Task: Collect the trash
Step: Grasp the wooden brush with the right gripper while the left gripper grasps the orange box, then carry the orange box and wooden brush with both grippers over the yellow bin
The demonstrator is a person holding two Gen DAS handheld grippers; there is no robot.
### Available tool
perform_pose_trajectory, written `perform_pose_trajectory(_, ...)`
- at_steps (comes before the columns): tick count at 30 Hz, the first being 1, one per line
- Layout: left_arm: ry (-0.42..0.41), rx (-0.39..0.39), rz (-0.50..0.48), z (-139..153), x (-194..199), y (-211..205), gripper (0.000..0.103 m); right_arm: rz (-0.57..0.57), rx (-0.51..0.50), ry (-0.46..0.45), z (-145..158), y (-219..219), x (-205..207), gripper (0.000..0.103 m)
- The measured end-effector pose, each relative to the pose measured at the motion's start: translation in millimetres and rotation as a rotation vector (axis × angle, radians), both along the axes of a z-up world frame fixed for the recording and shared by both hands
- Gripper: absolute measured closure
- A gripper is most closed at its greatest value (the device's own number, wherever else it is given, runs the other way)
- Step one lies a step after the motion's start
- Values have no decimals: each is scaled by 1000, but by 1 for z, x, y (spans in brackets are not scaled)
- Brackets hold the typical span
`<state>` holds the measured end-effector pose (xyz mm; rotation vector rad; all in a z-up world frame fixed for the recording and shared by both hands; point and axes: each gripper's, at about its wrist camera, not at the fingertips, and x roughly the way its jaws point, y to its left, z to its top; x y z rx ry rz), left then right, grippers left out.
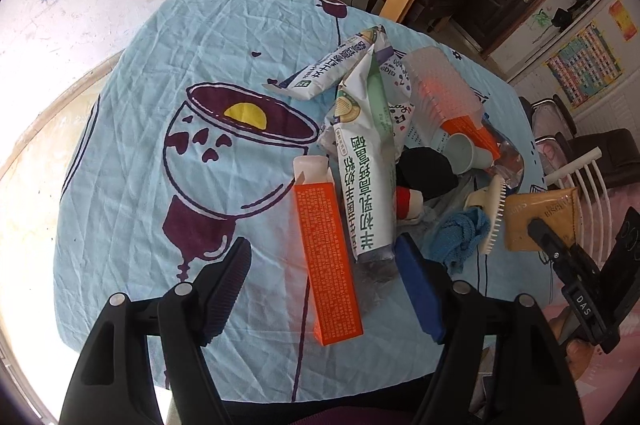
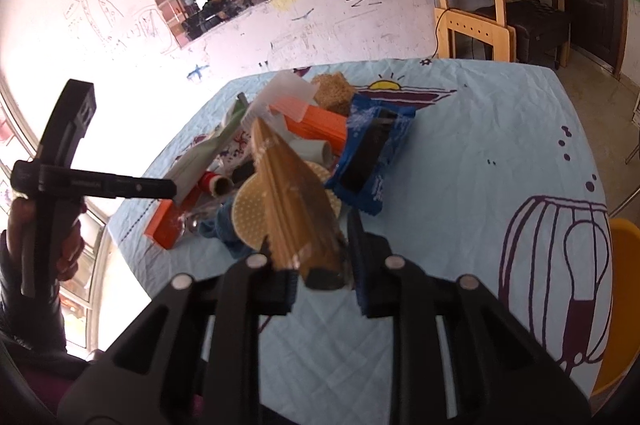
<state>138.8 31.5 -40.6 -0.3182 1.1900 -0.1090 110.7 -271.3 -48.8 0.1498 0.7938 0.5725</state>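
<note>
Now the right gripper (image 2: 320, 265) clamps narrowly on a golden biscuit wrapper (image 2: 296, 201), lifted at the pile's five o'clock edge. Meanwhile the left gripper (image 1: 324, 289) stands wide, straddling an orange box (image 1: 326, 265) lying on the tablecloth (image 1: 140, 245), pads apart from it.

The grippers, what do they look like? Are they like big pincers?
A bit, yes. Each is black plastic with two hinged fingers and round silver pins at the joints. The left gripper has ribbed dark blue pads. The right gripper looks the same, and white letters mark its body. A dark sleeve covers the person's wrist.
</note>
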Motion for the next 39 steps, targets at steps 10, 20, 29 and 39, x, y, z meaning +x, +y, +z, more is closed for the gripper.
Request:
perform_pose_trajectory(10, 19, 32, 16, 0, -7, 2, 33, 19, 26, -21, 5, -2, -1, 95)
perform_pose_trajectory(20, 44, 80, -35, -10, -1, -14, 76, 28, 8, -35, 4, 7, -1, 100)
perform_pose_trajectory(29, 54, 116, -45, -15, 12, -13, 81, 37, -2, -13, -1, 13, 8, 100)
perform_pose_trajectory(39, 14, 124, -27, -11, -1, -3, 83, 3, 13, -3, -8, 13, 11, 103)
